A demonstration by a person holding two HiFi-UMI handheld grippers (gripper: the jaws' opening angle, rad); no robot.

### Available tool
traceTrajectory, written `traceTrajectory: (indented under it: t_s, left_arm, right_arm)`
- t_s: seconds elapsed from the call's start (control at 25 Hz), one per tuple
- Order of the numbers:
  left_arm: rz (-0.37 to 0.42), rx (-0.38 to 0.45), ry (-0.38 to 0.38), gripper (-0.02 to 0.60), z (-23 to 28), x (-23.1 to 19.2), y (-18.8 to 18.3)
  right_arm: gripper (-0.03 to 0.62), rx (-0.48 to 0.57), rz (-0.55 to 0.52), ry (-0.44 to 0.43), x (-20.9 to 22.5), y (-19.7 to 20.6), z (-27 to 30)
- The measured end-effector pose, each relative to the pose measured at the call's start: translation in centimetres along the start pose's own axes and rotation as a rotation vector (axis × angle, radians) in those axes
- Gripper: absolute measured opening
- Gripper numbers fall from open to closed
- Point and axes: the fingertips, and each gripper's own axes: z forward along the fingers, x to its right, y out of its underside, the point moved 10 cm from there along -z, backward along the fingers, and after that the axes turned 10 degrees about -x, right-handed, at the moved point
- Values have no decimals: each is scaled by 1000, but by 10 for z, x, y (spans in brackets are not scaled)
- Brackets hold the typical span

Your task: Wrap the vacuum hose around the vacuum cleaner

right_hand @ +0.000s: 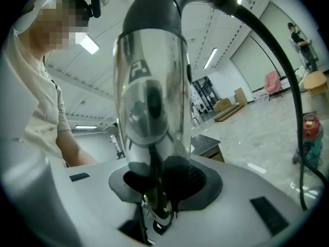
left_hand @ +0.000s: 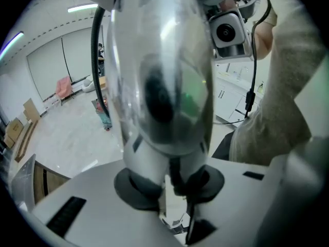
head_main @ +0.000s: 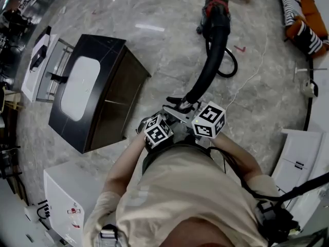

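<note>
Both grippers are on the same clear end piece of the vacuum hose. The left gripper is clamped narrow on its grey cuff. The right gripper is clamped narrow on it too, with the clear piece rising straight above the fingers.

Only in the head view is the whole hose run seen, curving away from the fingertips across the marble floor to the red and black vacuum cleaner, well beyond them. A black cabinet with a white inset top is seen left of the fingers, and a white unit behind them.

Only in the right gripper view is a second person shown, far off to the upper right of the fingers. Only in the left gripper view is a grey camera unit with a black cable shown, up and right of the fingers.

Square marker patterns are carried on each marker cube. A red sticker is seen on the white unit, with print too small to read.

Cardboard boxes are seen far left of the left fingers; their contents cannot be made out.
</note>
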Motion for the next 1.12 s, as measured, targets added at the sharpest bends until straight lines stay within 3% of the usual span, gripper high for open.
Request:
traceTrajectory:
  t_s: [0.36,0.68,0.92,1.12]
  left_arm:
    - [21,54,95,107,19,-39,-7]
    - [123,108,172,107,33,-89,-29]
    - [202,110,176,107,37,-112,-47]
    - [239,85,148,107,39,-136,-73]
  right_arm:
    - [129,-22,31,89,37,-11,18]
    - [129,-29,61,231,74,-34,24]
    - [129,-41,51,293,92,-45,16]
    - [129,12,58,293,118,-60,1]
